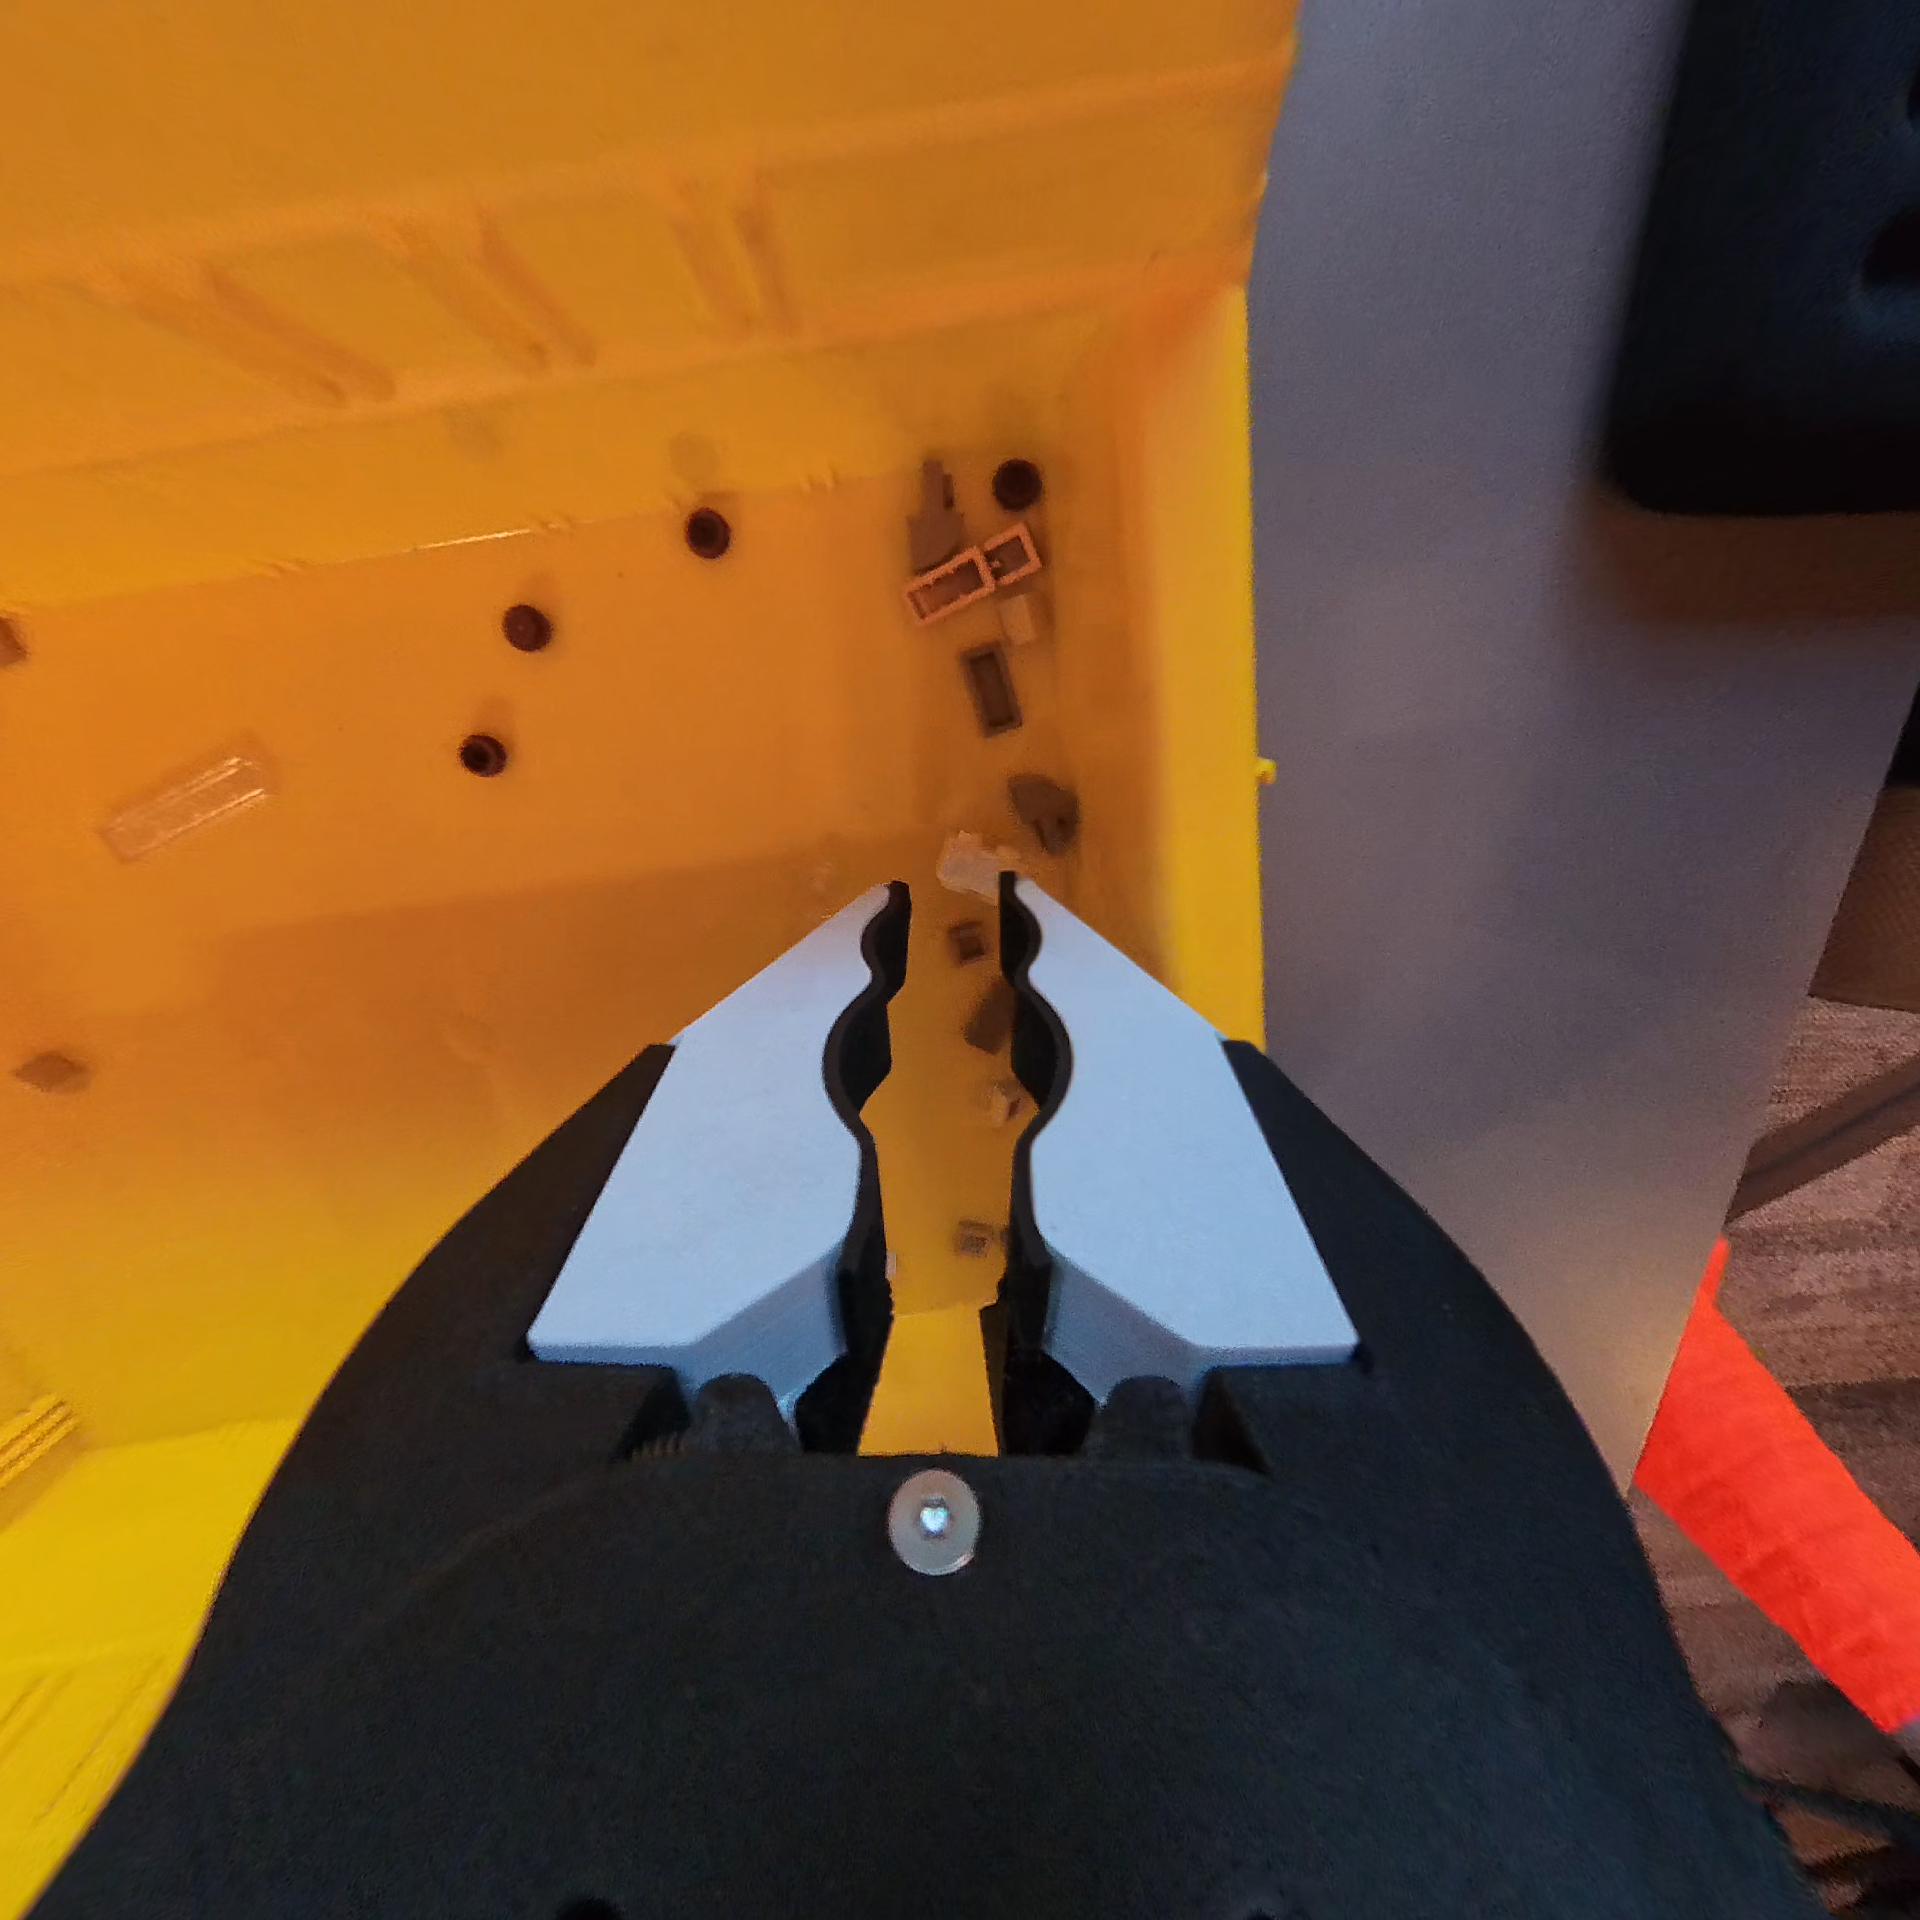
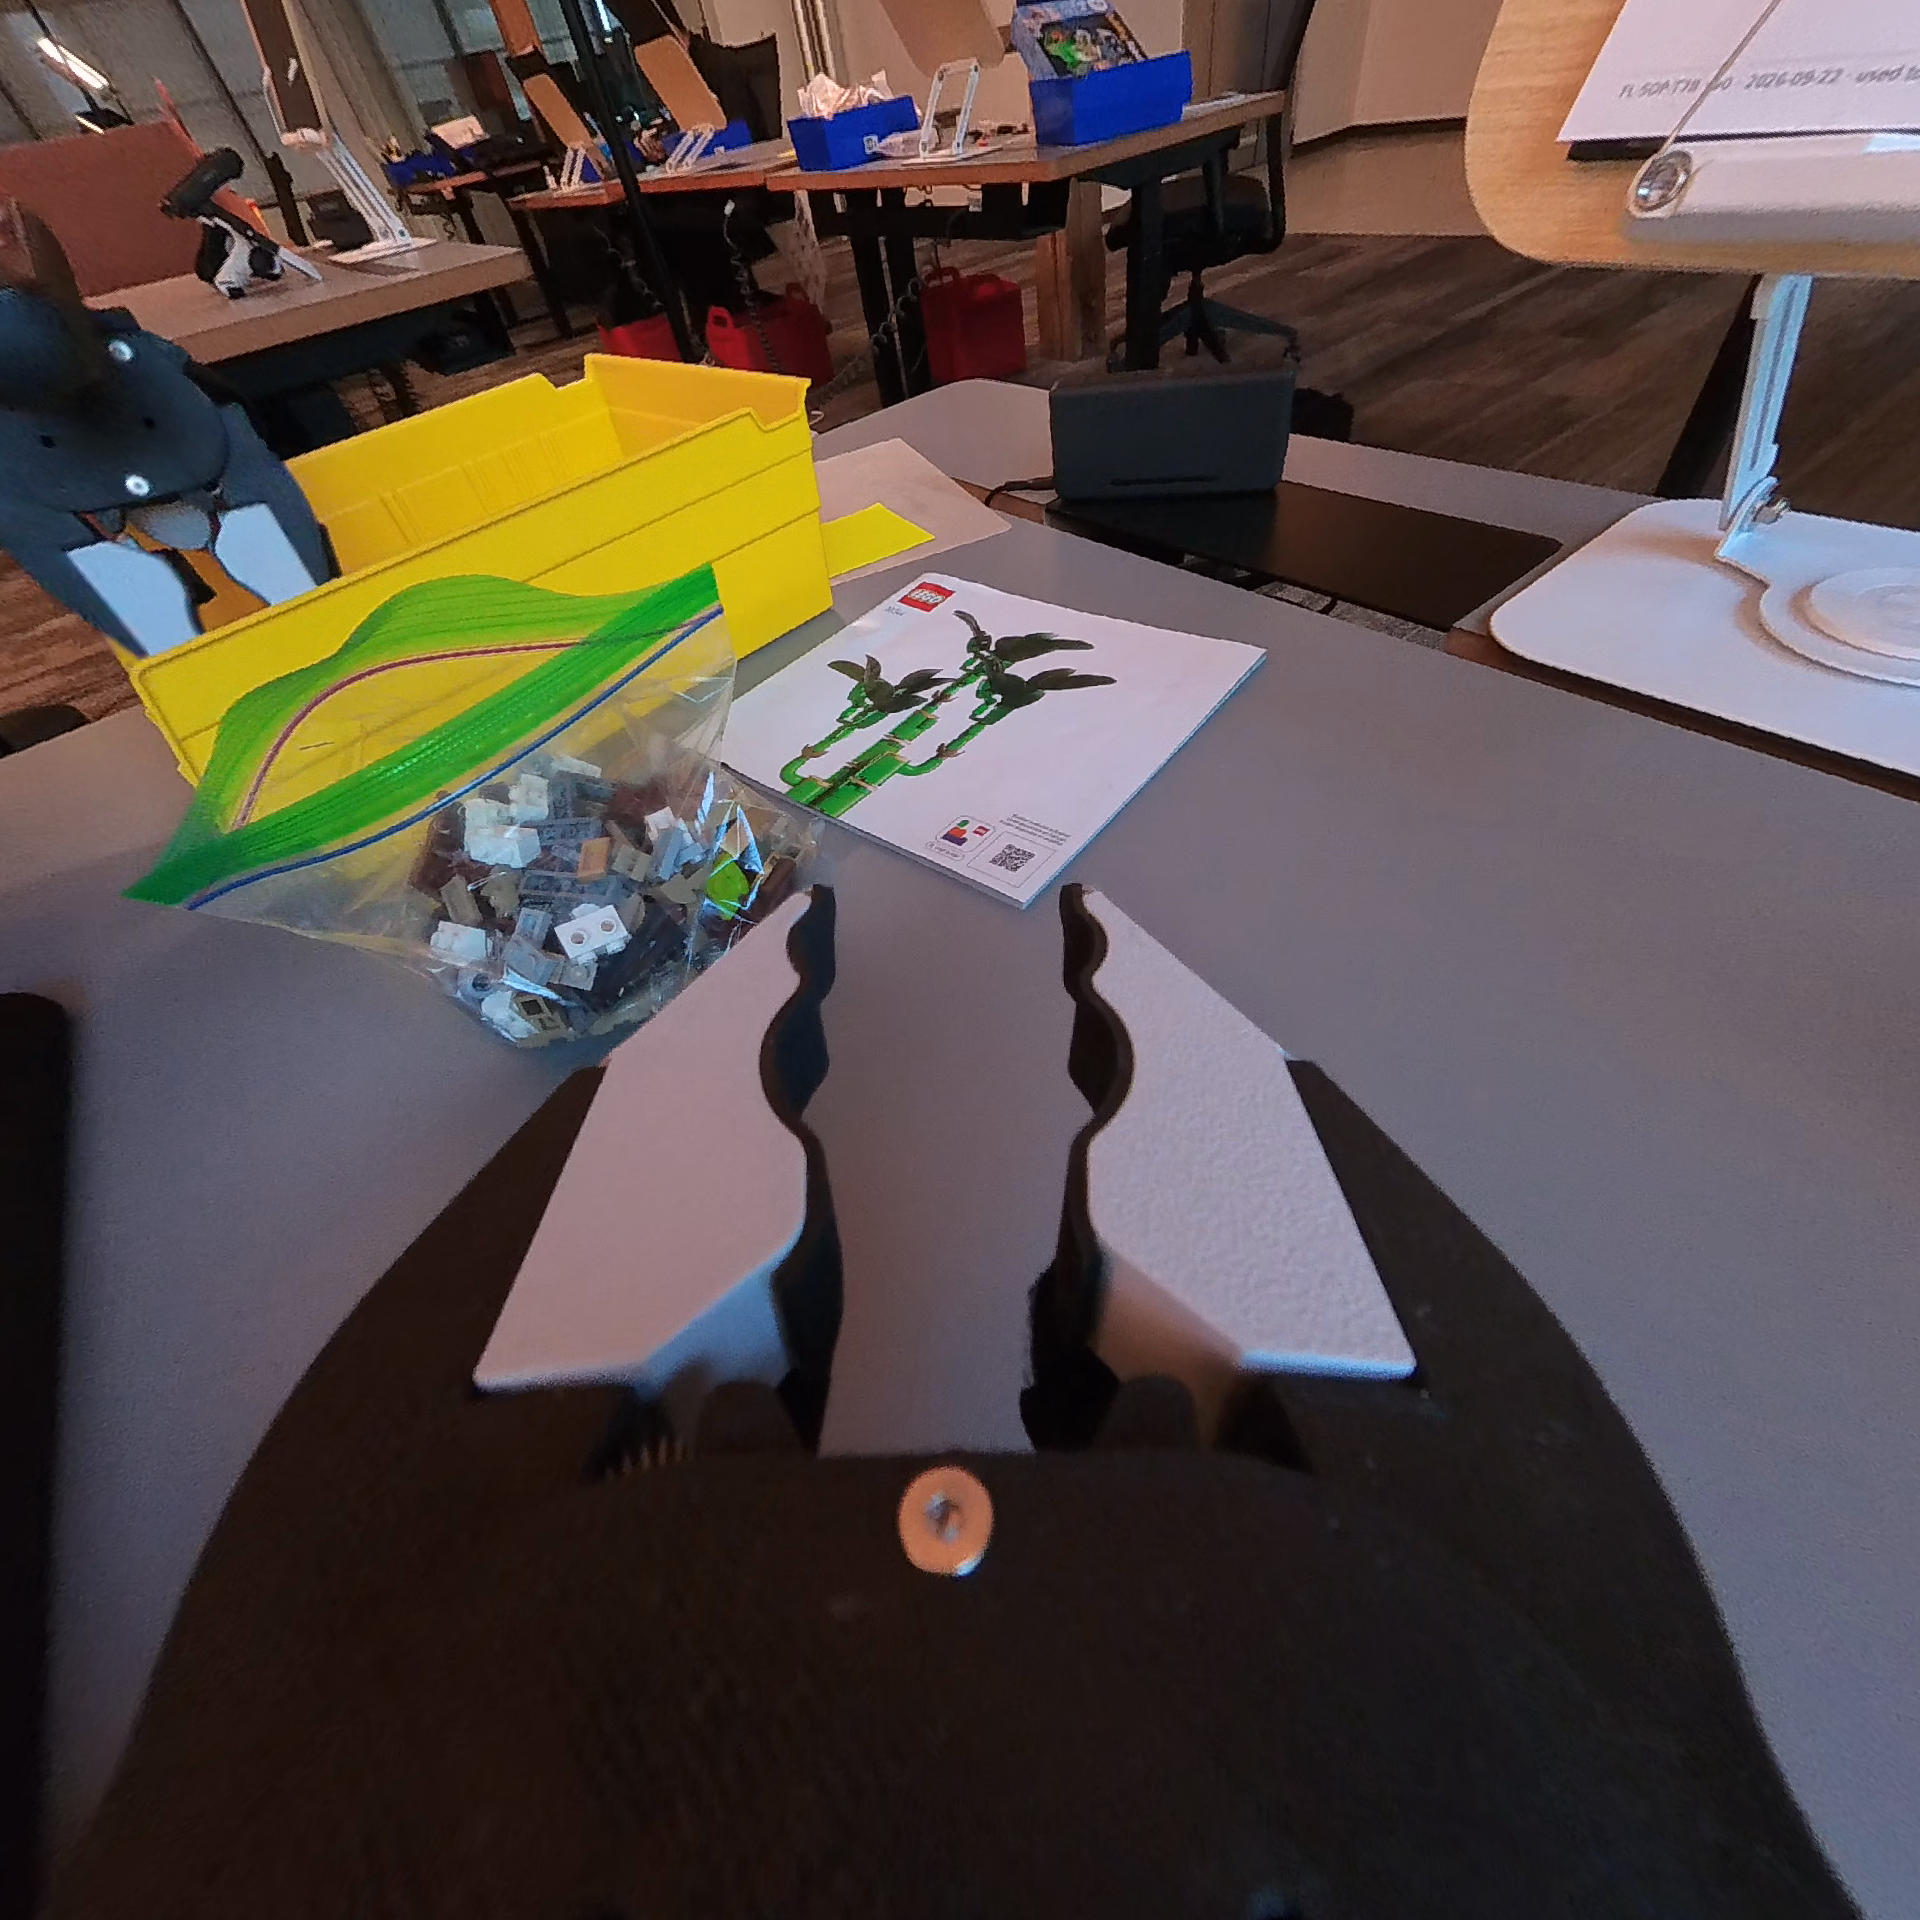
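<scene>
Rows of desks with blue bins and office chairs fill the workroom behind a grey tabletop [image 2: 1455,935]. Largest on it is a yellow bin [image 2: 582,520], open at the top, standing at the far left. Leaning against the bin's near wall is a clear zip bag [image 2: 499,831] with a green seal strip, holding a heap of small grey, white and brown bricks. Just to the right of the bag lies a white instruction booklet [image 2: 997,738] with a green plant pictured on its cover, flat on the tabletop. A white stand base [image 2: 1714,603] sits at the far right edge.

The right tongs [image 2: 945,904] hover low over the bare tabletop, just beside the bag and short of the booklet, released, with a wide gap and nothing between them.

The left tongs [image 1: 951,883] reach down into the yellow bin [image 1: 416,987], near its right corner, slightly parted and gripping nothing. A small pale brick [image 1: 966,860] lies just at their tips; whether it is touched cannot be told. Other loose bricks [image 1: 992,686] and dark round studs [image 1: 527,627] are scattered across the bin floor.
</scene>
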